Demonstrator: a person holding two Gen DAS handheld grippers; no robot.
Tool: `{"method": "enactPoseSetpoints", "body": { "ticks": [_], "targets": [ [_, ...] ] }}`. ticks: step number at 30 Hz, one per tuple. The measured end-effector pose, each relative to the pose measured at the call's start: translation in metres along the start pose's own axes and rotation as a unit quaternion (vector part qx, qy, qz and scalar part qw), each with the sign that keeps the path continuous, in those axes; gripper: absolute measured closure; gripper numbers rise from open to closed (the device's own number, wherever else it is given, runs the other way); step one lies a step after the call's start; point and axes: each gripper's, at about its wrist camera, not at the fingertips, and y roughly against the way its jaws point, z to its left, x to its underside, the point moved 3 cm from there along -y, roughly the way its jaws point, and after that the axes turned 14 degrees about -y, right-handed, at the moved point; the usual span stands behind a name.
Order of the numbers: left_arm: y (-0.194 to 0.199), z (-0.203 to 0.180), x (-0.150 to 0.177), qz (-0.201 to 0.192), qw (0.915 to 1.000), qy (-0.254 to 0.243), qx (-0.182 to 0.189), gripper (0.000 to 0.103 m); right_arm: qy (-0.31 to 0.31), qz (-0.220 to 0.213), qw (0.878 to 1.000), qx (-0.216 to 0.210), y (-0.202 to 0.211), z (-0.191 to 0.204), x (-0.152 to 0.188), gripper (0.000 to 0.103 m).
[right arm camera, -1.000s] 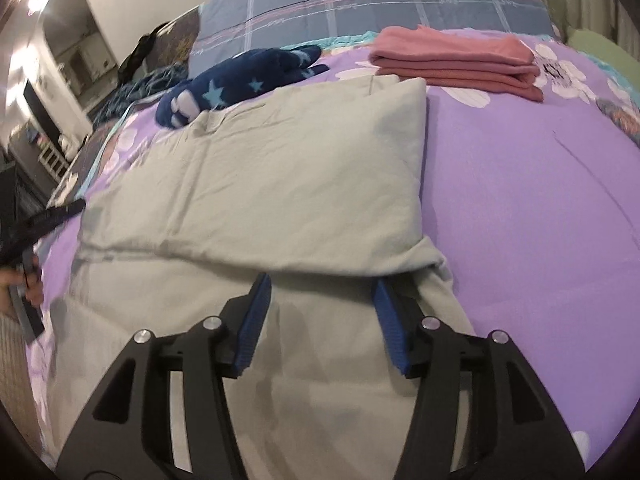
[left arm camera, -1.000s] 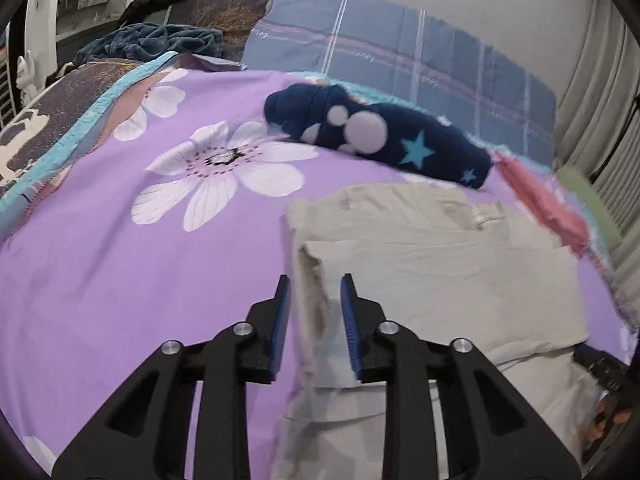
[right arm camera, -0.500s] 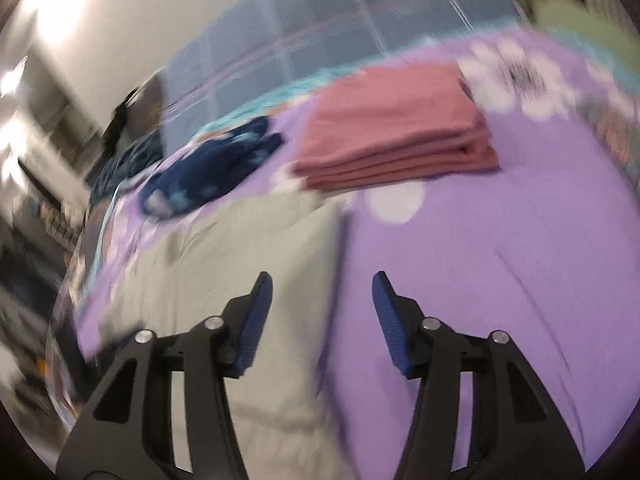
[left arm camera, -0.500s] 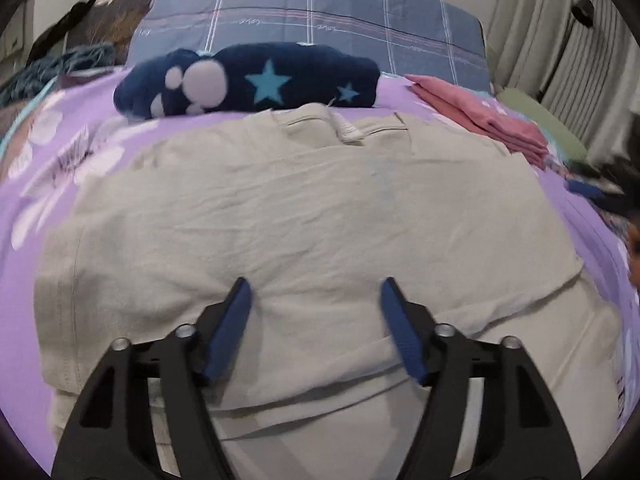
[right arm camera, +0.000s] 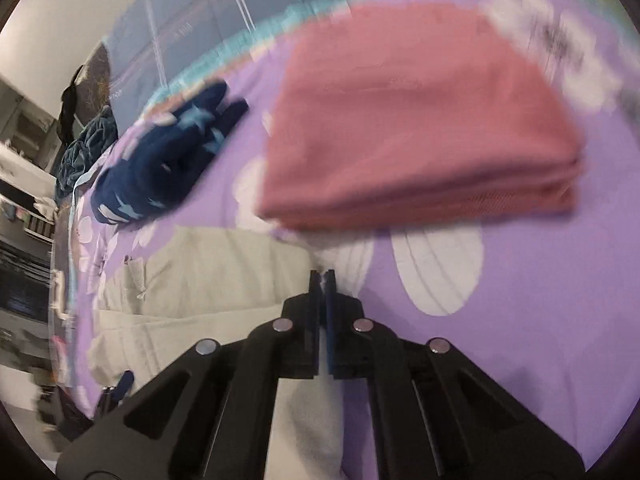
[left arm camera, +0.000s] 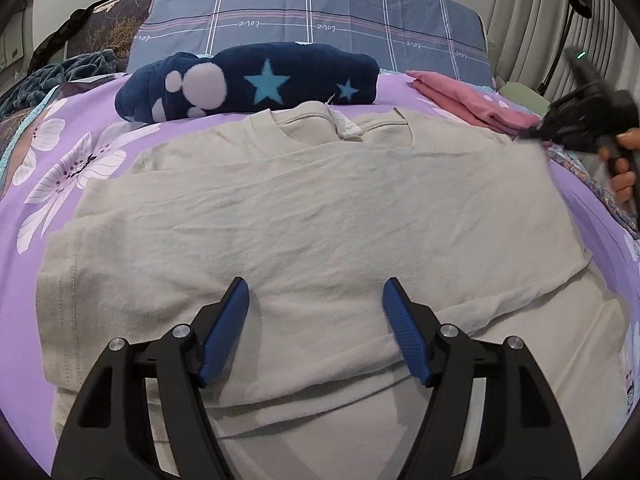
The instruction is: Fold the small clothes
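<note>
- A bed with a purple flowered sheet fills both views, a grey plaid pillow at its head.
- Left claw: jaws spread wide above the beige T-shirt, nothing between them.
- The shirt lies flat mid-bed (collar toward a navy star-patterned garment).
- A folded pink stack sits to the right.
- Right claw: pressed together, empty.
</note>
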Motion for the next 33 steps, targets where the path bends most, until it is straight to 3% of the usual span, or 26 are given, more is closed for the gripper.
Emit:
{"method": "enactPoseSetpoints", "body": {
  "ticks": [2,4,7,11,14,17,19,21,22,23,24,28,30,33],
  "targets": [
    [0.001,0.001,0.001,-0.002,1.0,0.002,0.004,0.032,0.02,-0.037,0.999,0.004,0.025,0.007,0.006,0.101],
    [0.001,0.001,0.001,-0.004,0.9999,0.005,0.009,0.031,0.053,-0.073,0.995,0.037,0.036,0.012,0.012,0.101],
    [0.001,0.001,0.001,-0.005,0.9999,0.006,0.013,0.03,0.066,-0.07,0.992,0.083,0.014,0.007,0.01,0.101],
    [0.001,0.0,0.001,-0.005,0.9999,0.004,0.011,0.029,0.079,-0.135,0.975,0.161,-0.007,-0.014,-0.008,0.102],
    [0.001,0.0,0.001,-0.005,0.9999,0.004,0.014,0.027,0.029,-0.089,0.991,0.091,-0.007,-0.033,-0.011,0.102],
    [0.0,-0.002,0.0,-0.004,0.9999,0.002,0.017,0.025,0.048,-0.071,0.994,0.066,-0.001,-0.033,-0.002,0.096],
    [0.0,-0.003,0.0,-0.003,0.9999,-0.001,0.014,0.025,0.051,-0.042,0.997,0.037,-0.004,-0.033,0.004,0.084],
    [0.0,-0.003,0.0,-0.003,0.9999,-0.001,0.014,0.025,0.034,-0.006,0.999,0.003,-0.017,-0.033,0.008,0.06],
    [0.0,-0.003,0.0,-0.003,0.9999,-0.001,0.014,0.025,0.031,0.014,0.999,-0.005,-0.027,-0.028,0.011,0.058],
    [0.0,-0.003,0.0,-0.003,0.9999,-0.001,0.014,0.025,0.029,0.026,0.999,-0.005,-0.034,-0.024,0.014,0.07],
    [0.0,-0.003,0.0,-0.003,0.9999,-0.001,0.014,0.025,0.029,0.024,0.999,0.0,-0.039,-0.021,0.016,0.099],
    [0.0,-0.004,0.0,-0.003,0.9999,-0.001,0.015,0.024,0.055,-0.082,0.995,0.008,-0.006,0.001,0.016,0.101],
    [0.0,-0.004,0.0,-0.002,0.9999,-0.003,0.017,0.022,0.097,-0.096,0.989,0.055,-0.011,0.008,0.018,0.101],
    [0.0,-0.004,0.0,-0.002,0.9999,-0.006,0.016,0.021,0.117,-0.106,0.974,0.165,-0.035,-0.006,0.02,0.1]
  ]
}}
